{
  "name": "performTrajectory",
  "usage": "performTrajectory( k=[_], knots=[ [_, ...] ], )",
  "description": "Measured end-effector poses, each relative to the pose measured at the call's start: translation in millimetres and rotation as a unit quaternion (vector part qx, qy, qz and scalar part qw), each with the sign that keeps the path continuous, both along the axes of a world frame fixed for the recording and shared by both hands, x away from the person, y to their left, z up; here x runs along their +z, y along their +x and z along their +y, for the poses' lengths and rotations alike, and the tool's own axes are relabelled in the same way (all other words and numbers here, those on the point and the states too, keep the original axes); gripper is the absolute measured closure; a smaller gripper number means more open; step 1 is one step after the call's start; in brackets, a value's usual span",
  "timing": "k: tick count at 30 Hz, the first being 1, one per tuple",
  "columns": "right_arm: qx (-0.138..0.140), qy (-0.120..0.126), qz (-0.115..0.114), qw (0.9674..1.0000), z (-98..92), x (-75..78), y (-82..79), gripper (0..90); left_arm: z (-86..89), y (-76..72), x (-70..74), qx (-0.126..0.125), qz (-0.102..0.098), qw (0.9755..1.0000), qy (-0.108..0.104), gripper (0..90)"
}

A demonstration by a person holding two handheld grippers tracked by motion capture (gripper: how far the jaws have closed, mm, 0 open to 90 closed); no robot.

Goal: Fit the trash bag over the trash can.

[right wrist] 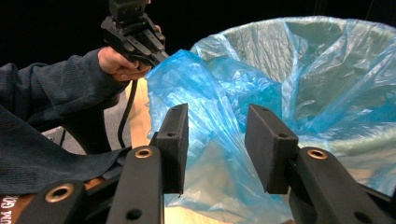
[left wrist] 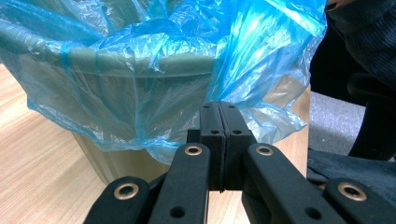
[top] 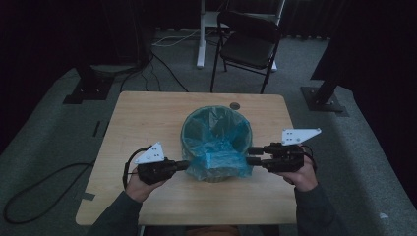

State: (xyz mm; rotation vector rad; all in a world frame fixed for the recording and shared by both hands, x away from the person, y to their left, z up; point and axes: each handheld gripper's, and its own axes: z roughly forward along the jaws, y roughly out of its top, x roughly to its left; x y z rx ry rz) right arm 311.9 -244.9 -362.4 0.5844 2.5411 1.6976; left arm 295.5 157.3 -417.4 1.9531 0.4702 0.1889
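Note:
A round grey-green bin [top: 215, 175] lined with a thin blue plastic bag [top: 216, 135] stands mid-table. The bag's edge hangs over the rim [left wrist: 140, 65] on the near side. My left gripper [top: 186, 164] is at the bin's left near side, its jaws pressed together on a fold of the blue bag [left wrist: 261, 60]. In the right gripper view that left gripper [right wrist: 156, 58] holds the bag's edge lifted. My right gripper [top: 253, 155] is at the bin's right side, jaws apart; the loose blue bag [right wrist: 210, 93] lies just beyond its fingertips [right wrist: 176, 140], and the pads do not press it.
The wooden table [top: 147, 118] has bare room to the left and behind the bin, with a small dark round mark [top: 235, 105] near its far edge. Beyond it stand a black folding chair [top: 248, 42], a white desk leg [top: 200, 34] and floor cables [top: 162, 69].

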Motion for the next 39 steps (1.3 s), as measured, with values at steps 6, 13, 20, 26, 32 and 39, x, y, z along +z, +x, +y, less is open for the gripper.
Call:
performTrajectory(
  k=[6, 13, 20, 26, 32, 39],
  knots=[
    [0.008, -0.009, 0.013, 0.9998, 8.4, -1.4, 7.3, 57.1, -1.3, 0.0, 0.2, -0.001, 0.0, 1.0, 0.0, 89.4],
    [0.018, -0.022, 0.025, 0.9993, 17.7, -4.9, 12.9, 51.2, -1.8, 0.1, 0.7, -0.003, 0.0, 1.0, -0.003, 89.4],
    [0.023, -0.029, 0.027, 0.9989, 23.8, -6.9, 14.3, 55.1, -3.5, -0.4, 1.4, -0.007, 0.0, 1.0, -0.005, 89.4],
    [0.024, -0.038, 0.017, 0.9988, 26.5, -6.4, 12.3, 67.0, -4.0, -0.4, 0.7, -0.007, 0.001, 1.0, -0.006, 89.4],
    [0.021, -0.037, 0.009, 0.999, 25.0, -5.3, 10.0, 77.0, -3.8, -0.3, 0.4, -0.006, 0.001, 1.0, -0.006, 89.4],
    [0.026, -0.035, 0.0, 0.999, 23.6, -4.1, 5.2, 79.4, -3.8, -0.8, 0.1, -0.005, 0.001, 1.0, -0.004, 89.3]
  ],
)
